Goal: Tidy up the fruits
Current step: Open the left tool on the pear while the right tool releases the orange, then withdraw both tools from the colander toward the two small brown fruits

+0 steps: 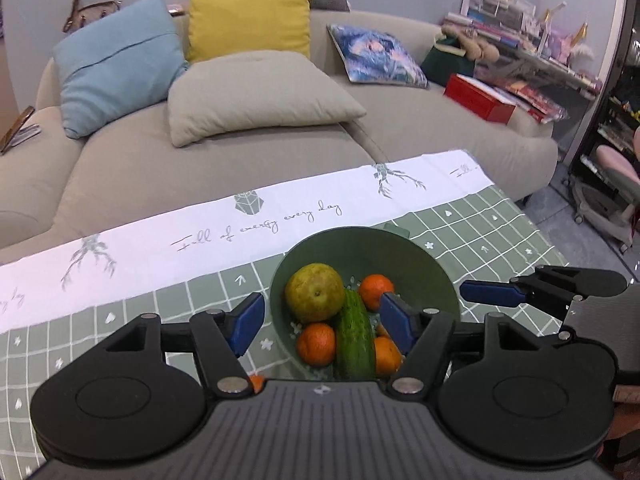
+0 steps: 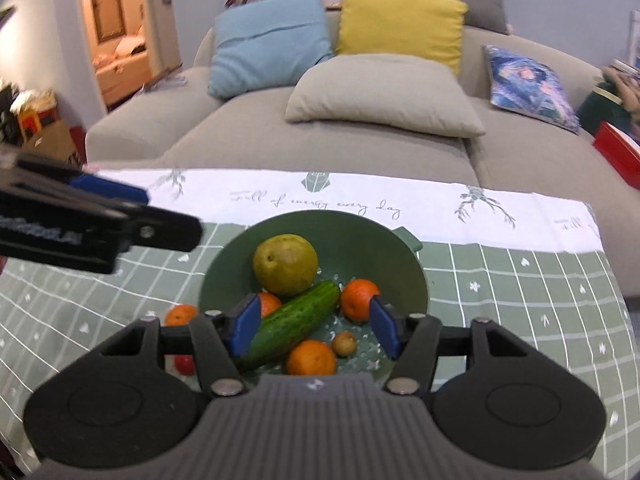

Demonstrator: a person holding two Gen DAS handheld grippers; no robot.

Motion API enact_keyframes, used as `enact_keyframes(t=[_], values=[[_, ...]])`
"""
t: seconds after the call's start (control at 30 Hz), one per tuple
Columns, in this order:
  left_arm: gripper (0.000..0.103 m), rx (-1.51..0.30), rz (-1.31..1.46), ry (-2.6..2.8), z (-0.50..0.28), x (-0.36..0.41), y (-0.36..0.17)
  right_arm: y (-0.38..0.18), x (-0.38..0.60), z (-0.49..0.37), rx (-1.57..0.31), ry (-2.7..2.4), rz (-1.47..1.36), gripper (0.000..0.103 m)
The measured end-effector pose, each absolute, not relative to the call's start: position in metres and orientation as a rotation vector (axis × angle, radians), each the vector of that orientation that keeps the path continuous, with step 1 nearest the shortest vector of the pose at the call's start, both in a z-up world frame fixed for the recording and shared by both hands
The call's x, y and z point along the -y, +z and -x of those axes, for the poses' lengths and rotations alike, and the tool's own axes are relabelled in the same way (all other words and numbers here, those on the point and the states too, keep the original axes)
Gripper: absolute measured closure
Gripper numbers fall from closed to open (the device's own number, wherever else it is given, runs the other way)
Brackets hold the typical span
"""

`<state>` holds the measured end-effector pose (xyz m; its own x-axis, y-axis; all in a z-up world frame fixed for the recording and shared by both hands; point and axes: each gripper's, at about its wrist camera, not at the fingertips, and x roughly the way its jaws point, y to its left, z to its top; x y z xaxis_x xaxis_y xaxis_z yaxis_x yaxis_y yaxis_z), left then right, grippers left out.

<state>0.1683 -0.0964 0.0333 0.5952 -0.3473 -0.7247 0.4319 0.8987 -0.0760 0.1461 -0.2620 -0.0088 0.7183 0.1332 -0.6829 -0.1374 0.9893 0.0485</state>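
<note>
A green bowl (image 1: 420, 252) (image 2: 360, 232) stands on the checked tablecloth. It holds a yellow-green pear (image 1: 315, 293) (image 2: 285, 264), a cucumber (image 1: 354, 336) (image 2: 296, 320), several tangerines (image 1: 316, 344) (image 2: 311, 358) and a small brown fruit (image 2: 344, 343). My left gripper (image 1: 322, 322) is open and empty above the bowl's near left side. My right gripper (image 2: 314, 324) is open and empty above the bowl, its jaws either side of the cucumber. A tangerine (image 2: 181, 315) and a red fruit (image 2: 185, 365) lie on the cloth left of the bowl.
The green and white tablecloth (image 1: 200, 236) covers the table in front of a beige sofa (image 1: 240, 160) with cushions. A red box (image 1: 480, 98) and a cluttered shelf (image 1: 520, 40) are at the right. The right gripper shows in the left wrist view (image 1: 520, 292).
</note>
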Motion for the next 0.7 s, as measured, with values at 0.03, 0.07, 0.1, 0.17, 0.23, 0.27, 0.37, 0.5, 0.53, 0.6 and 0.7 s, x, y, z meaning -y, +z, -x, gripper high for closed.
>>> enact_keyframes(t=[0.03, 0.07, 0.1, 0.17, 0.23, 0.27, 0.37, 0.5, 0.53, 0.6, 0.7], values=[[0.025, -0.817, -0.106, -0.451, -0.163, 0.093, 0.035, -0.008, 0.261, -0.140, -0.750, 0.144, -0.010, 0.046], [0.025, -0.816, -0.097, -0.448, -0.156, 0.087, 0.035, -0.007, 0.260, -0.134, -0.746, 0.140, -0.028, 0.046], [0.026, -0.817, -0.089, -0.443, -0.151, 0.083, 0.035, -0.007, 0.258, -0.127, -0.742, 0.135, -0.046, 0.046], [0.028, -0.821, -0.073, -0.432, -0.140, 0.073, 0.033, -0.008, 0.254, -0.114, -0.738, 0.127, -0.070, 0.046], [0.028, -0.830, -0.057, -0.426, -0.132, 0.064, 0.030, -0.010, 0.249, -0.102, -0.733, 0.127, -0.088, 0.046], [0.028, -0.839, -0.054, -0.424, -0.127, 0.059, 0.027, -0.011, 0.247, -0.097, -0.731, 0.127, -0.090, 0.046], [0.030, -0.857, -0.061, -0.421, -0.114, 0.049, 0.019, -0.016, 0.238, -0.083, -0.728, 0.132, -0.091, 0.047], [0.032, -0.881, -0.058, -0.413, -0.095, 0.037, 0.004, -0.026, 0.226, -0.069, -0.738, 0.144, -0.089, 0.052], [0.032, -0.890, -0.056, -0.413, -0.090, 0.034, 0.000, -0.030, 0.224, -0.066, -0.745, 0.148, -0.084, 0.053], [0.034, -0.917, -0.062, -0.413, -0.083, 0.031, -0.011, -0.039, 0.217, -0.062, -0.770, 0.164, -0.072, 0.057], [0.037, -0.960, -0.069, -0.420, -0.073, 0.028, -0.027, -0.053, 0.208, -0.058, -0.810, 0.193, -0.045, 0.062]])
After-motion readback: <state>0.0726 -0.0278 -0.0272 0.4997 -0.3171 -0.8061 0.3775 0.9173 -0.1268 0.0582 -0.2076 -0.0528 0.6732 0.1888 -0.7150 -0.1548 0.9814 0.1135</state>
